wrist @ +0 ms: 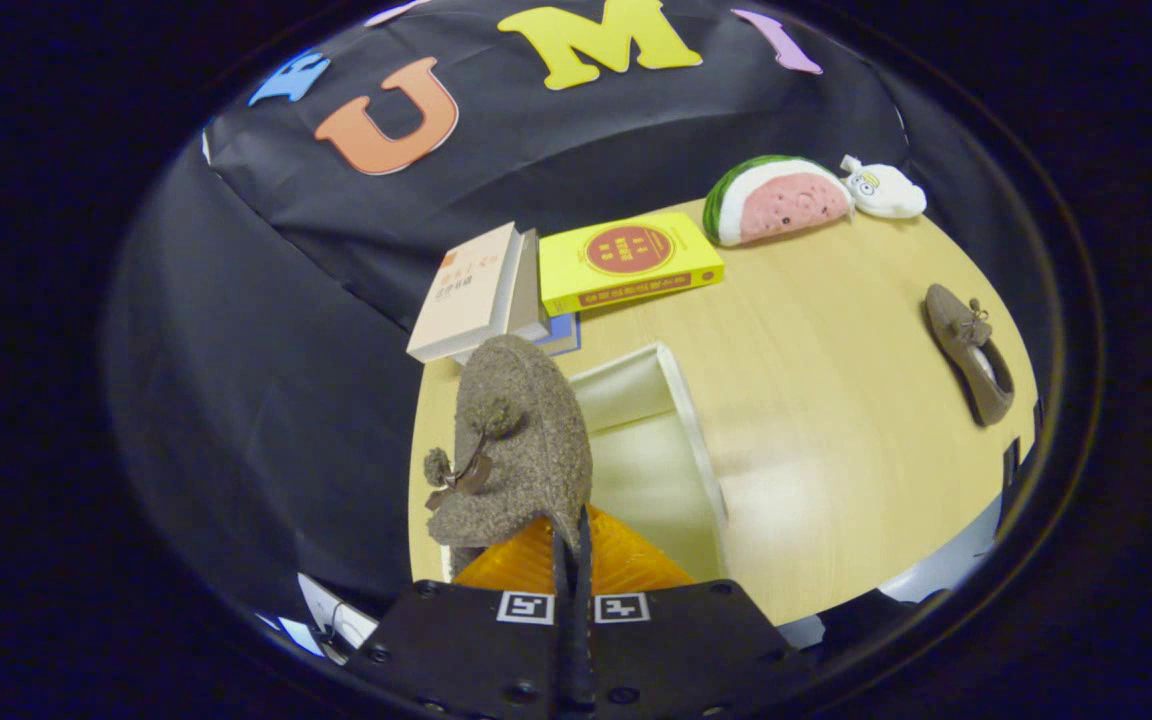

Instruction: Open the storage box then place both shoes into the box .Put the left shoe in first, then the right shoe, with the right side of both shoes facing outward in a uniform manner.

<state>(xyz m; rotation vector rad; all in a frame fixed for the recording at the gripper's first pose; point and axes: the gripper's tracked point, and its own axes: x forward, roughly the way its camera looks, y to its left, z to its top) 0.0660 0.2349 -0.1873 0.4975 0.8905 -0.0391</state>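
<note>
While our gripper [572,545] pinches the first shoe [516,440] by its back edge, fingers nearly together on the thin wall, we hold it toe-up over the open box [681,400].

We judge this felt shoe light and soft, likely to flop, so a hold on the stiffer heel rim suits it; the bow [456,470] is no place to grip. Well apart on the table [836,400] lies the second shoe [971,350]. Beyond the box sit books [626,262] and a plush melon [776,200].

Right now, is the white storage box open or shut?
Open: the white storage box shows its bare inside, just beyond the brown felt shoe held in the claw.
</note>
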